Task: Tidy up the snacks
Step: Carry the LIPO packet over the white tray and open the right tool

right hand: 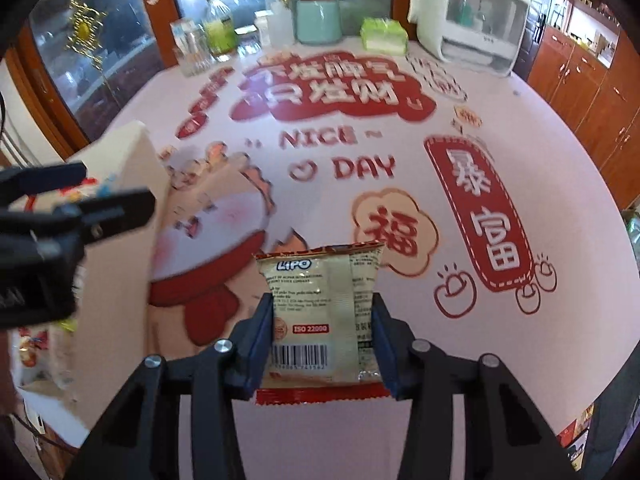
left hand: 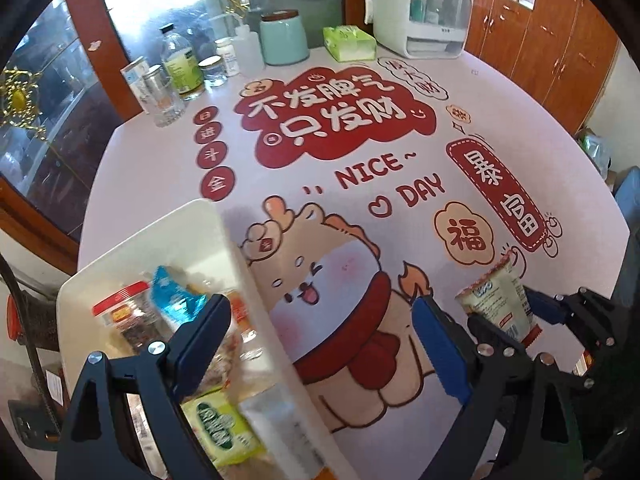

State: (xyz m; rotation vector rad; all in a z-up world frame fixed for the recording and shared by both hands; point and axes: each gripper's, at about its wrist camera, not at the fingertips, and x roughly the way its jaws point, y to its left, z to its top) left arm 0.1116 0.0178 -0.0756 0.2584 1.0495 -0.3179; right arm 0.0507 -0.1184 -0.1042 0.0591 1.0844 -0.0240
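Right gripper (right hand: 323, 332) at 6 o'clock, pads clamped on both sides of cream Lipo packet (right hand: 320, 312), barcode and red bottom edge facing camera. Left gripper (right hand: 116, 188) at 9 o'clock, over white bin (right hand: 136, 160). Printed tablecloth (right hand: 400, 128) beneath. Bottles (right hand: 218, 28), tissue pack (right hand: 382, 36) at 12.

Both views are bright, lit by daylight through the window (left hand: 168, 12) behind the table, which blows out to a white haze there. The tablecloth (left hand: 500, 92) has an even sheen and only soft shadows. Fisheye distortion bends the table edge and darkens the corners to black. The right wrist view is motion-blurred, smearing the printed lettering (right hand: 320, 84), while the cream snack packet (right hand: 324, 312) close up stays sharp.
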